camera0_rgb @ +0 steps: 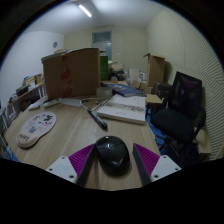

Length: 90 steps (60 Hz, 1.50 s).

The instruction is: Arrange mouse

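Observation:
A black computer mouse sits between my gripper's two fingers, over the near end of a wooden table. Both purple pads lie against its sides, so the gripper is shut on it. A white patterned mouse pad lies on the table beyond the fingers to the left. I cannot tell whether the mouse is lifted off the tabletop.
A large cardboard box stands at the far side of the table. An open book or papers and a dark pen-like item lie ahead. A black office chair stands at the right. Clutter and boxes fill the back.

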Motion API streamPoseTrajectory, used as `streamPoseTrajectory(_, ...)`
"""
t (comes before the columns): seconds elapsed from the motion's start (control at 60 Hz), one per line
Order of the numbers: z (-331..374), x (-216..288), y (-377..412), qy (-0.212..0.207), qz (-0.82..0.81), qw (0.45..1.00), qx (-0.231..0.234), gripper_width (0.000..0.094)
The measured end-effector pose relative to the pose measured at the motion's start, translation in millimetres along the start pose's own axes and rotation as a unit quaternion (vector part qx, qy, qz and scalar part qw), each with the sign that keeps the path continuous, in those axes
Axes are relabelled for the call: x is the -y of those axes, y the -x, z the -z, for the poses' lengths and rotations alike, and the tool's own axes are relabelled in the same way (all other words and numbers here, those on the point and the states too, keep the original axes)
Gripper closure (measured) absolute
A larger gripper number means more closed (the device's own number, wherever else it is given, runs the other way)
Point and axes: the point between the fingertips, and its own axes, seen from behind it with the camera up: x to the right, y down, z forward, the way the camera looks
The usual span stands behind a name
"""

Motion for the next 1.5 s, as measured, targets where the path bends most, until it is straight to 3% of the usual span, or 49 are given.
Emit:
streamPoseTrajectory(0.05, -4, 3, -2, -0.004, -0.008, 1.000, -0.012, 0.0180)
streamPoseTrajectory(0.083, -6, 4, -6, -0.005, -0.010, 1.000, -0.024, 0.0372)
streamPoseTrajectory(0.383, -2, 4, -9, 0.056, -0.066, 0.991, -0.105, 0.0552)
streamPoseTrajectory(0.5, 34, 61, 30, 0.007, -0.061, 0.990, -0.129, 0.0553)
streamPoseTrajectory(0.7, 28, 144, 193, -0.044, -0.067, 0.993, -0.084, 0.0553)
streamPoseTrajectory(0.883, -28, 97, 314, 0.006, -0.032, 0.999, -0.043, 0.0553)
streamPoseTrajectory(1.1, -64, 37, 339, 0.065, -0.025, 0.996, -0.052, 0.0549)
streamPoseTrajectory(1.15, -69, 34, 341, 0.058, -0.016, 0.997, -0.052, 0.0545)
streamPoseTrajectory(1.2, -68, 33, 341, 0.058, -0.009, 0.997, -0.051, 0.0484)
streamPoseTrajectory(1.3, -64, 30, 344, 0.088, -0.009, 0.996, -0.032, 0.0373)
streamPoseTrajectory(1.317, -61, 28, 344, 0.097, -0.012, 0.995, -0.028, 0.0339)
streamPoseTrajectory(1.333, -58, 26, 345, 0.105, -0.016, 0.994, -0.022, 0.0245)
streamPoseTrajectory(1.433, -31, 49, 344, 0.078, -0.019, 0.997, -0.003, 0.0075)
streamPoseTrajectory(1.5, -1, 65, 333, 0.072, -0.011, 0.997, 0.002, 0.0096)
